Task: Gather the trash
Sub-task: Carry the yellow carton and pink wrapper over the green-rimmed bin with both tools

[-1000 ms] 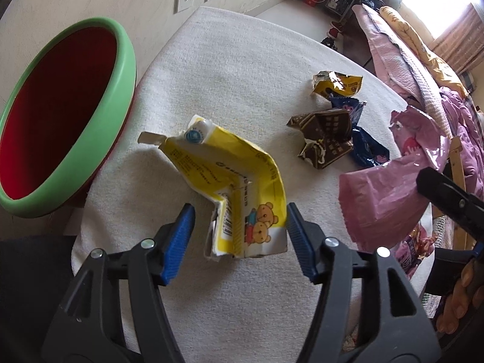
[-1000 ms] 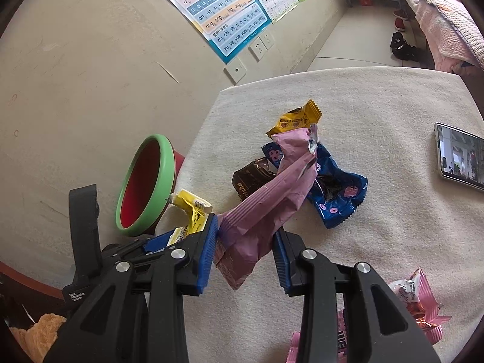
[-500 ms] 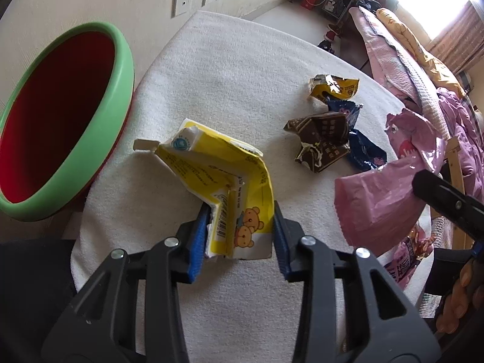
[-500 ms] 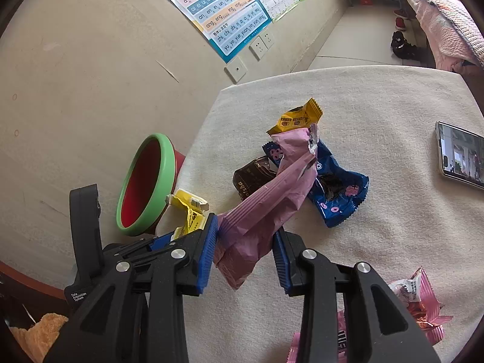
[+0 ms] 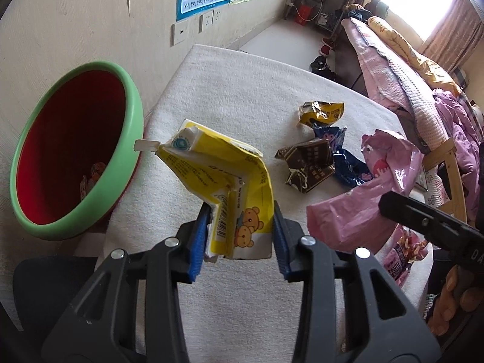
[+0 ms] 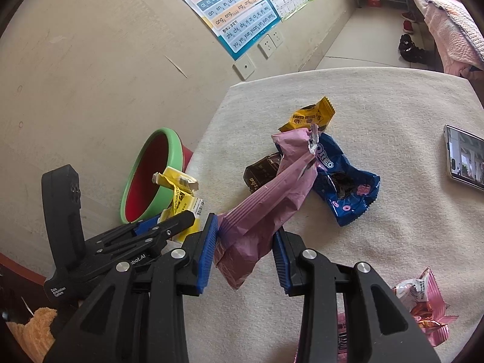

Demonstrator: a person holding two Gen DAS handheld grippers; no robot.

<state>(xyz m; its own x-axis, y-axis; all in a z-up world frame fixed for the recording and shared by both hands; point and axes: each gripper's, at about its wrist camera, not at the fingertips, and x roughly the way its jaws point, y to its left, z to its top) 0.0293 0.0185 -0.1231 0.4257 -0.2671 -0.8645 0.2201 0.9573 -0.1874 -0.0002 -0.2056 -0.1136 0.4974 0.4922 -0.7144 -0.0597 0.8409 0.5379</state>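
"OREO" can be read on the blue wrapper (image 6: 345,181) lying on the desk (image 6: 393,96); pinyin such as "zhi chi shi" is printed on the wall poster (image 6: 242,15). The crushed yellow carton (image 5: 224,187), marked with cartoon bears and a barcode, is clamped in the left gripper (image 5: 240,239), whose fingers have just been closing; its long axis is bent, its top pointed toward the green-rimmed bin (image 5: 75,151). The pink wrapper (image 6: 266,199) is pinched by the right gripper (image 6: 245,254) and stretches up and away.
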